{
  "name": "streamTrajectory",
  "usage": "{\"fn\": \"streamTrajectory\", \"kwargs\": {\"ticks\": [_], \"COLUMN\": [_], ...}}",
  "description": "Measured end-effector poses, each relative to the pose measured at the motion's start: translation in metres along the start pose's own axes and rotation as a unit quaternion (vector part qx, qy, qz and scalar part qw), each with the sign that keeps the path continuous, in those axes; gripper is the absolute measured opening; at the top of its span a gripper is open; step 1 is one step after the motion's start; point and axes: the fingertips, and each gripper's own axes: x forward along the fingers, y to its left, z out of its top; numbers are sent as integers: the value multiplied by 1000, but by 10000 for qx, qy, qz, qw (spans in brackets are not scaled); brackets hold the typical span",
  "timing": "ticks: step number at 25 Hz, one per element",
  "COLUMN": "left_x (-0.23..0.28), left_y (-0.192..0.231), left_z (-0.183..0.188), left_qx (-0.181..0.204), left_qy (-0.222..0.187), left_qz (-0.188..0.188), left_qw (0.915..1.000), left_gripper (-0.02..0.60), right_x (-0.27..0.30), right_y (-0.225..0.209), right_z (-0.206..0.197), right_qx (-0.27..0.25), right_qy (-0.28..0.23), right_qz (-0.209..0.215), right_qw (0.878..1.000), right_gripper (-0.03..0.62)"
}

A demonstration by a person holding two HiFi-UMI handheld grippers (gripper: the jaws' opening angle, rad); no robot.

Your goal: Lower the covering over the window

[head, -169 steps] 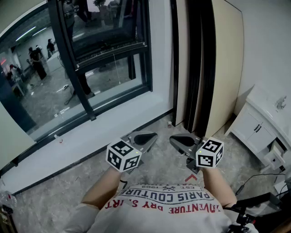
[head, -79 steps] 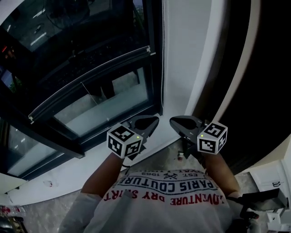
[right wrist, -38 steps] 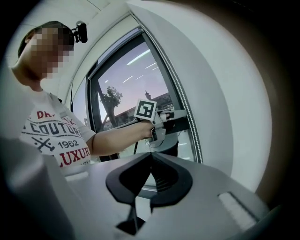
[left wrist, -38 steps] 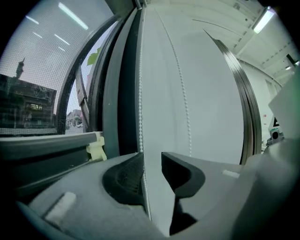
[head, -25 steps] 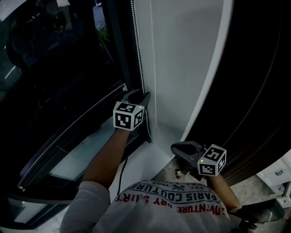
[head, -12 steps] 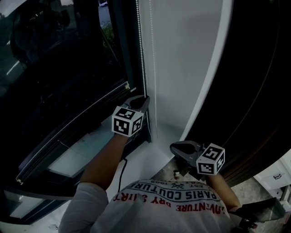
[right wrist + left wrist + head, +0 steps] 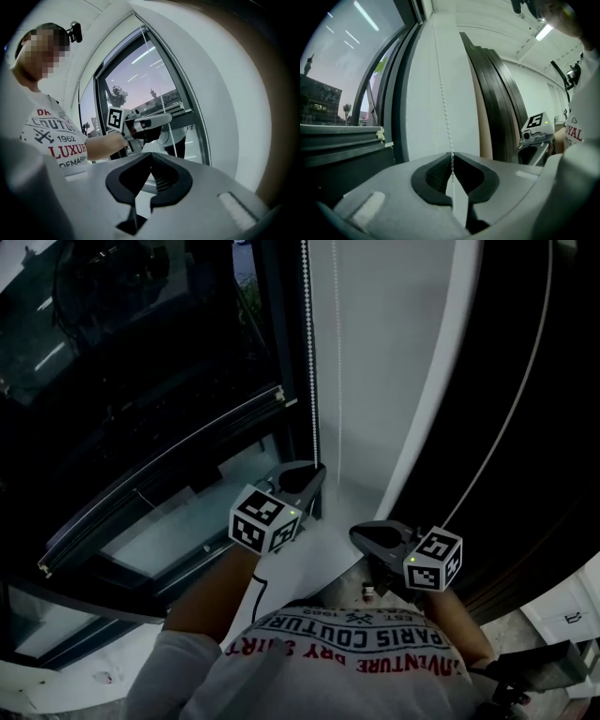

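White bead chain (image 7: 447,123) between just-closed jaws of left hand-held gripper (image 7: 452,161); right hand-held gripper (image 7: 151,159) shut, apparently empty.

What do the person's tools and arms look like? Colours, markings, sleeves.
The left tool and right tool are grey plastic shells with black ribbed pads. Each carries a white cube with black square markers and a small green light. The person wears a white short-sleeved T-shirt with red and dark lettering; the forearms are bare.
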Motion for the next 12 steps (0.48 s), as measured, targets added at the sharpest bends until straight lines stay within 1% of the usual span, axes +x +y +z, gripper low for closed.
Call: {"fn": "streamTrajectory", "kwargs": {"ticks": [2, 5, 8, 10, 12], "left_x": [-11, -21, -28, -34, -38], "left_y": [-19, -38, -57, -68, -78], "left_z": [1, 0, 0, 2, 3], "left_qx": [-36, 8, -115, -133, -139], "left_qy": [-12, 2, 14, 13, 16], "left_qz": [-109, -92, -176, -182, -197], "left_qw": [9999, 10000, 9998, 9997, 9997], "left_gripper": [15, 15, 15, 15, 15], "right_x": [0, -6, -6, -3, -2], "right_y": [4, 4, 12, 24, 36], "right_z": [8, 31, 59, 78, 96], "right_qx": [-90, -252, -391, -562, -739], "right_qy": [-99, -346, -600, -717, -845], "right_qz": [57, 60, 159, 308, 456], "right_qw": [9999, 9991, 9973, 9954, 9926], "right_gripper": [0, 0, 0, 46, 69]}}
